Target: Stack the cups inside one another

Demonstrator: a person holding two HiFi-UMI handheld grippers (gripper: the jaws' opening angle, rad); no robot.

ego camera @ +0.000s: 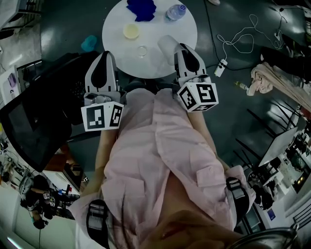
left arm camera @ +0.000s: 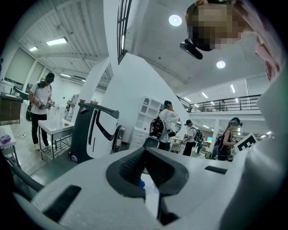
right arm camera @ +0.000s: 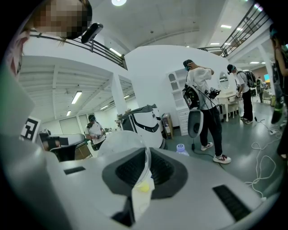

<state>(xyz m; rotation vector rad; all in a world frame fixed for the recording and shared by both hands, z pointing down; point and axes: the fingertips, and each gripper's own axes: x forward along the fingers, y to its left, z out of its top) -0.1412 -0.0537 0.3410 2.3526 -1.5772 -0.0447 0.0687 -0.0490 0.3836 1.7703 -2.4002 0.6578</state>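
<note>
A round white table holds a yellow cup and a small clear cup, both upright. My right gripper is shut on the rim of a translucent cup at the table's near right. In the right gripper view that translucent cup bulges left of the shut right gripper, and the yellow cup shows through the slit. My left gripper hovers at the table's near left edge. In its own view the left gripper is shut on nothing.
A blue cloth and a water bottle lie at the table's far side. A teal cup sits off the table's left edge. Cables trail on the floor to the right. Several people stand around the room.
</note>
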